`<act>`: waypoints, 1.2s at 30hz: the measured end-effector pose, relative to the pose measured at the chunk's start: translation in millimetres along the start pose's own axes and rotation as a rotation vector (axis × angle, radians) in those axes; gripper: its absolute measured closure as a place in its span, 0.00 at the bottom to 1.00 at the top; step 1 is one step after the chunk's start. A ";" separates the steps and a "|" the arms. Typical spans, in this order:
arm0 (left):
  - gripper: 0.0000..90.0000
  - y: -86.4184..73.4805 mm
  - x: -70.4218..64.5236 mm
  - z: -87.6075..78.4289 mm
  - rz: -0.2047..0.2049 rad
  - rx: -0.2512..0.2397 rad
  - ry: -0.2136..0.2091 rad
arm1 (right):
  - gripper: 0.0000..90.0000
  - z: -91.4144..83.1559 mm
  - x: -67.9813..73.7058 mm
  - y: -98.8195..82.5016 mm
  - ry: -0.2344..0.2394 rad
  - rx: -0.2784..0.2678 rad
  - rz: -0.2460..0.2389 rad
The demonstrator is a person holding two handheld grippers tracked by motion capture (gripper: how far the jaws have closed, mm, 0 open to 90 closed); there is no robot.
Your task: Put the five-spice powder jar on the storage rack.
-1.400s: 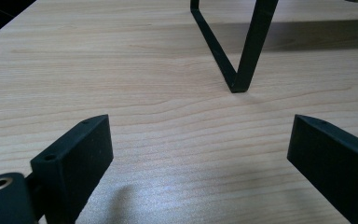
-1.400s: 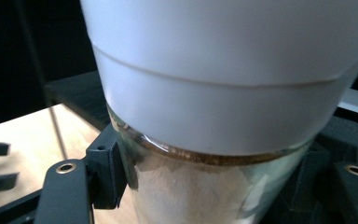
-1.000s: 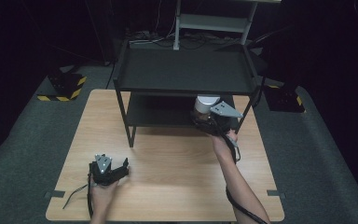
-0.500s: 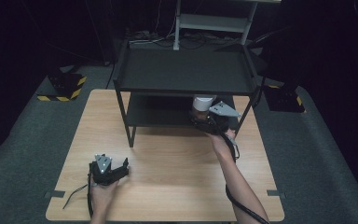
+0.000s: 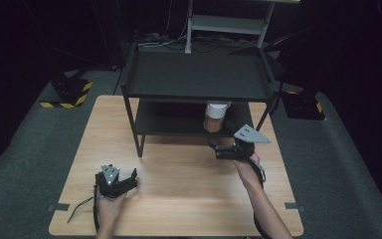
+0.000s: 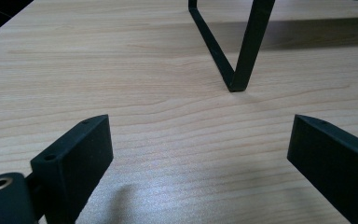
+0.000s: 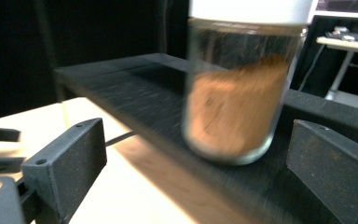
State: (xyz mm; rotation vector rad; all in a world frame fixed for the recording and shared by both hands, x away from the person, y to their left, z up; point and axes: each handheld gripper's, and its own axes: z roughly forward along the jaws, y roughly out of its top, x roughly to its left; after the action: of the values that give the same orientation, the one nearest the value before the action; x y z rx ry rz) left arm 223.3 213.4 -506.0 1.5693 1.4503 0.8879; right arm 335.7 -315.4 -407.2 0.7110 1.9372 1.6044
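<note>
You are holding both black tongs gaping: the right tongs [image 7: 196, 154] facing a white-lidded glass jar [image 7: 242, 88] of brown powder. The jar is standing on the dark metal rack's lower shelf [image 5: 179, 122]. Your left tongs [image 6: 200, 154] are hovering over the pale woodgrain table [image 5: 179, 199].

Wooden table [image 5: 179, 199], black two-tier rack [image 5: 197, 74] on it — jar [image 5: 215, 116] on lower shelf

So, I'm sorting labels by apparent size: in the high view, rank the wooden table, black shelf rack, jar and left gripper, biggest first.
1. Wooden table
2. Black shelf rack
3. Left gripper and jar: look alike; the jar is partly hidden under the top shelf, so unranked.
</note>
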 end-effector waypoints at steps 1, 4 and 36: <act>0.08 0.0 -0.1 -0.1 0.000 0.000 0.000 | 0.05 -10.1 2.5 -7.4 0.010 -0.009 0.006; 0.08 0.1 -0.3 -0.1 0.000 0.001 0.000 | 0.05 -32.0 9.8 -28.2 0.009 -0.017 -0.002; 0.08 1.2 -2.9 0.6 0.010 0.017 0.007 | 0.05 -86.6 13.7 -123.1 -0.287 0.146 0.161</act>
State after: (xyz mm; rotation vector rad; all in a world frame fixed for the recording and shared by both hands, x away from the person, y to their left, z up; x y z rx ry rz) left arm 224.0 210.5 -505.1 1.5890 1.4593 0.8903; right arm 258.3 -387.3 -515.3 1.1169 1.8351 1.3712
